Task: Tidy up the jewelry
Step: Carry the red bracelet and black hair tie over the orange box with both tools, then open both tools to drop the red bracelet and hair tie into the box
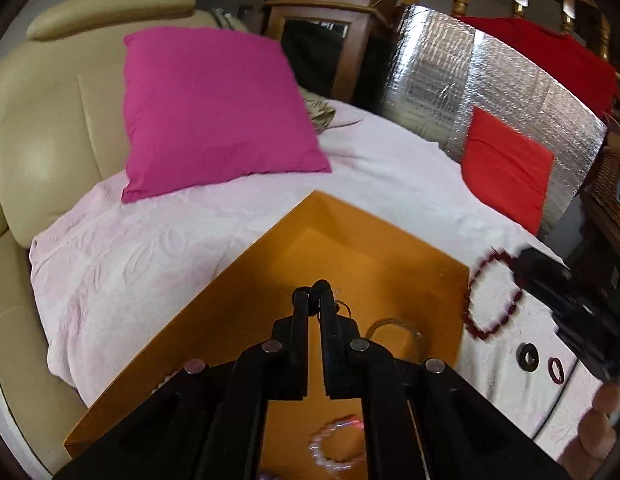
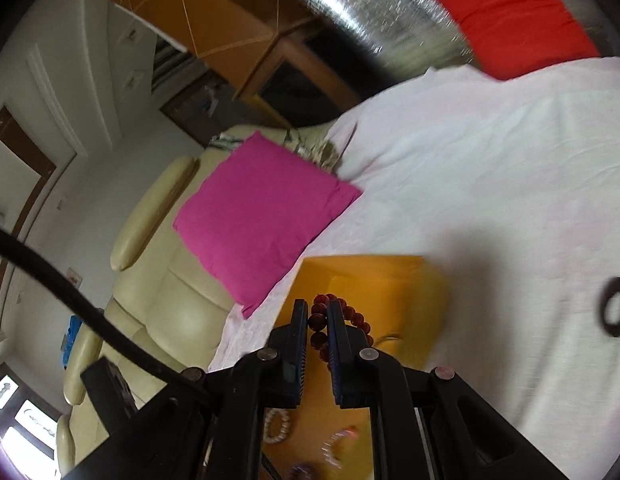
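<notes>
Right wrist view: dark red bead bracelet [image 2: 341, 320] clamped in right gripper [image 2: 318, 314] above orange box [image 2: 373, 276], to be lowered w/ care before release; left gripper [image 1: 314, 294] pinched on small ring [image 1: 343, 306].

No text, label or brand can be read in either view. No numbers or signs are shown legibly.
</notes>
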{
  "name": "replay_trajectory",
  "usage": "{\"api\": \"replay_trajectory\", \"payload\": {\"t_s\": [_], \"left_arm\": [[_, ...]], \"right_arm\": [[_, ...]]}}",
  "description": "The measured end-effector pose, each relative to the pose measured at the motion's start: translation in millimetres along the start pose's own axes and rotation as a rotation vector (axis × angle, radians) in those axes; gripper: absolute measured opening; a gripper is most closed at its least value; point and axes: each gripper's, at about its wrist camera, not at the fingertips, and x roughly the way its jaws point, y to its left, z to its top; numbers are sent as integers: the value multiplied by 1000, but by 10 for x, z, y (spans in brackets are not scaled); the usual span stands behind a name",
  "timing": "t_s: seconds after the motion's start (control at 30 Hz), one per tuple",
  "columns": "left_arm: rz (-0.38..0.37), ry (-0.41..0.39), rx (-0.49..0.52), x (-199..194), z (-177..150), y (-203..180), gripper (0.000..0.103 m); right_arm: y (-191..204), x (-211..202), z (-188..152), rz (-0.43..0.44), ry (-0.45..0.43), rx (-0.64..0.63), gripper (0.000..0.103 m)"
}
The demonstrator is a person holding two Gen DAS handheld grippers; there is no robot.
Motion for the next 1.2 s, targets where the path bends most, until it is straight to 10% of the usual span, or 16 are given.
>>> {"api": "replay_trajectory", "payload": {"t_s": [0.53,0.67,0.83,1.1,1.2], "left_arm": [[37,233,-71,503,-176,268,6],[54,261,-65,544,-195,272,8],[67,271,-71,556,-196,281,38],[124,130,11,350,-94,50,65],[143,48,63,217,-76,-118,68]], "right_arm": [[177,1502,-47,-211,320,-12,11],[118,1507,2,-227,315,14,14],[76,1341,77,-219,276,15,16],[-102,760,234,-221,178,30,16],[-254,388,315,-221,127,68,34]]}}
